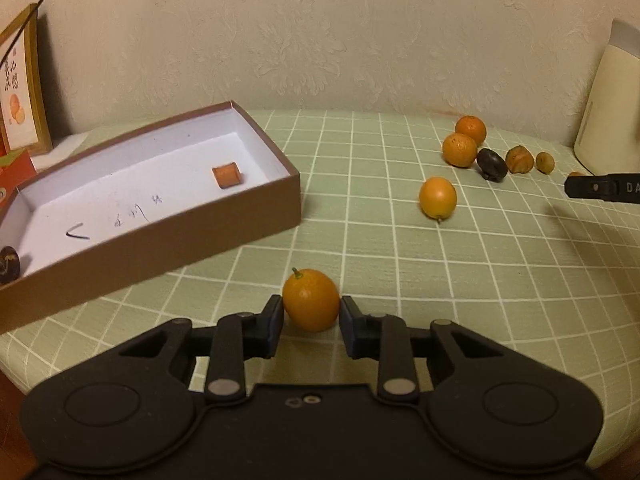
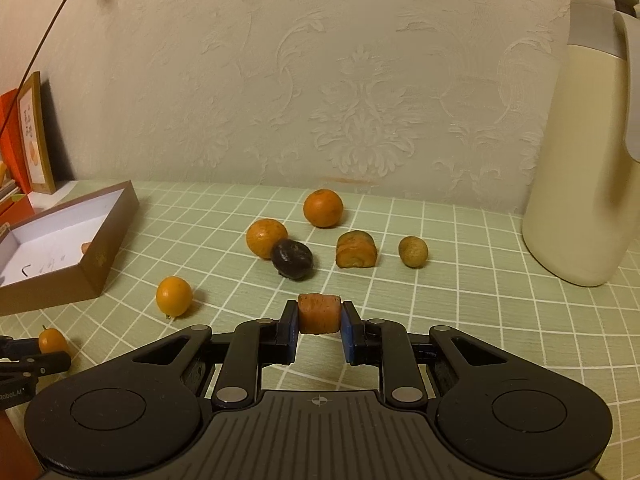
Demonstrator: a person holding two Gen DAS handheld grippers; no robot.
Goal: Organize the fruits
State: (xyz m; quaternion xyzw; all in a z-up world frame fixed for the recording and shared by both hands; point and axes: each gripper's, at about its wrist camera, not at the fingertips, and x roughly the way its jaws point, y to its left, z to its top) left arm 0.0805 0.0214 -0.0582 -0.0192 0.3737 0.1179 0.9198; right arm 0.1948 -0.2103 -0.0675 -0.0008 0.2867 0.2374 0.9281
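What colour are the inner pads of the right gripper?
Blue, on black jaws; the pads show best in the right wrist view.

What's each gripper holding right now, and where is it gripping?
The left gripper pinches a kumquat across its sides. The right gripper clamps an orange cylindrical piece by its two flat ends.

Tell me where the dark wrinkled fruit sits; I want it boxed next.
In the right wrist view the dark fruit lies mid-table, touching the front right of an orange, left of the brown rolled piece.
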